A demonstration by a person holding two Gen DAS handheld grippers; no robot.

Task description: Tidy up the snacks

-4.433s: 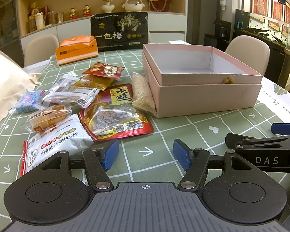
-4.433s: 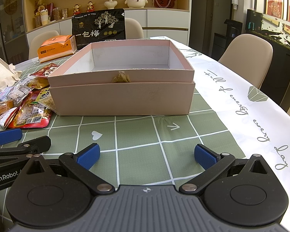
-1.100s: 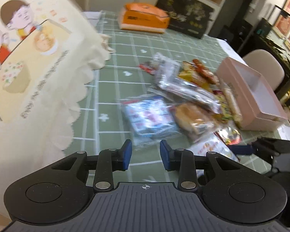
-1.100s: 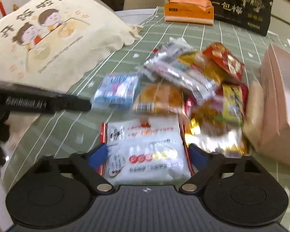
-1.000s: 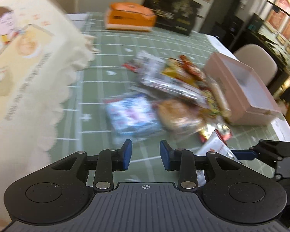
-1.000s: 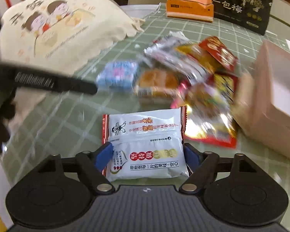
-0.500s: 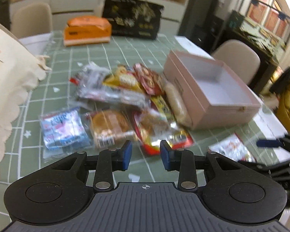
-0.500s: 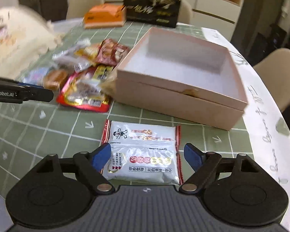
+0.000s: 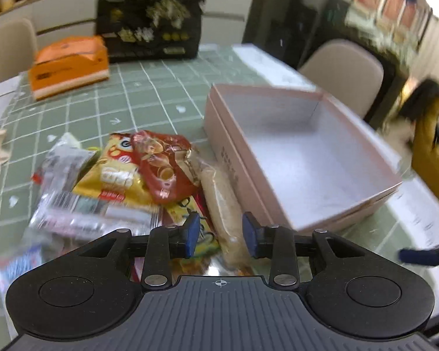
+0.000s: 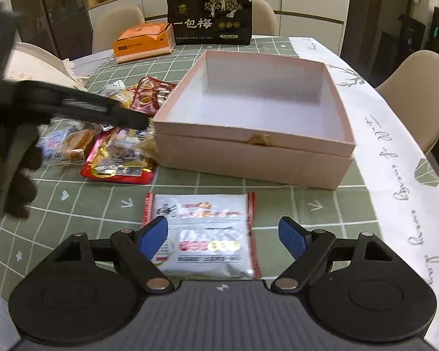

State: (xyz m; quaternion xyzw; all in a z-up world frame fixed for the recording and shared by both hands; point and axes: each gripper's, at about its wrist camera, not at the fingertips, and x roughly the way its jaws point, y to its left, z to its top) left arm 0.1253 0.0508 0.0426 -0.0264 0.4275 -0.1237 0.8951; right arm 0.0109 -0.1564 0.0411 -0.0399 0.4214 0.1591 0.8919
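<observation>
Right wrist view: we see white packet (image 10: pixel 203 234), moved from pile, flat on counter (image 10: pixel 278 199) before empty pink box (image 10: pixel 257 134); right hand-held gripper (image 10: pixel 224 235) spread, released. Left hand-held gripper (image 9: pixel 221 234) narrowed, empty, now over pile.

Box (image 10: pixel 248 158): matt pink card. Packets (image 10: pixel 202 234): glossy plastic film. Gripper (image 10: pixel 222 237) body: matt black ribbed plastic.

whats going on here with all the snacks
A person with a handheld gripper in each hand is sorting snacks into the pink box, which holds nothing yet. The right gripper is open around a white snack packet lying on the table in front of the box. The left gripper hangs over the snack pile, partly open and holding nothing.
</observation>
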